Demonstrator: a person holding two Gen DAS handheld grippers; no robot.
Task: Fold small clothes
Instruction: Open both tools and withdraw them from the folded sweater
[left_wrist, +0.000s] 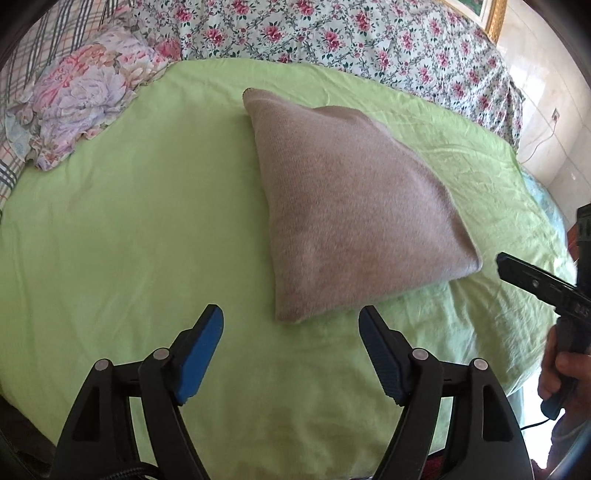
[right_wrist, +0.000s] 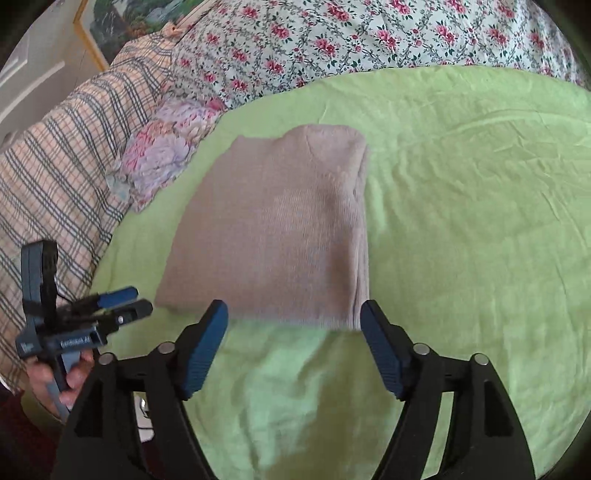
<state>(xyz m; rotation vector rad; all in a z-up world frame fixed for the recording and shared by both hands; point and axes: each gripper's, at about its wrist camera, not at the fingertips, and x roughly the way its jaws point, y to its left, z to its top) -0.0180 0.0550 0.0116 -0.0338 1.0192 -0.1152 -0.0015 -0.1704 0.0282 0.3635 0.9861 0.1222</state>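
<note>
Left gripper (left_wrist: 291, 319) nearest the lens in its own view: blue pads (left_wrist: 201, 354) spread wide, nothing between them, hovering over the green sheet (left_wrist: 129, 229). Right gripper (right_wrist: 293, 314) likewise wide, holding nothing, its tips just short of the near edge of the sweater (right_wrist: 280, 229).

Sweater: beige-pink knit, folded into a compact block, lying flat on the sheet near the middle of the bed. Layered fold edges show along its right side in the right wrist view. From the left wrist view it sits ahead and slightly right of the gripper, near corner just beyond the tips, not touched.

Right hand (left_wrist: 561, 369) visible at the far right of the left view, gripping the black handle. Left hand (right_wrist: 62, 376) at lower left of the right view.

Around the sheet: floral quilt (left_wrist: 351, 33) behind, a bunched pastel floral cloth (left_wrist: 85, 96) at the sheet's left edge, plaid bedding (right_wrist: 55, 177) beyond it. Gilt picture frame (left_wrist: 493, 14) on the wall.
</note>
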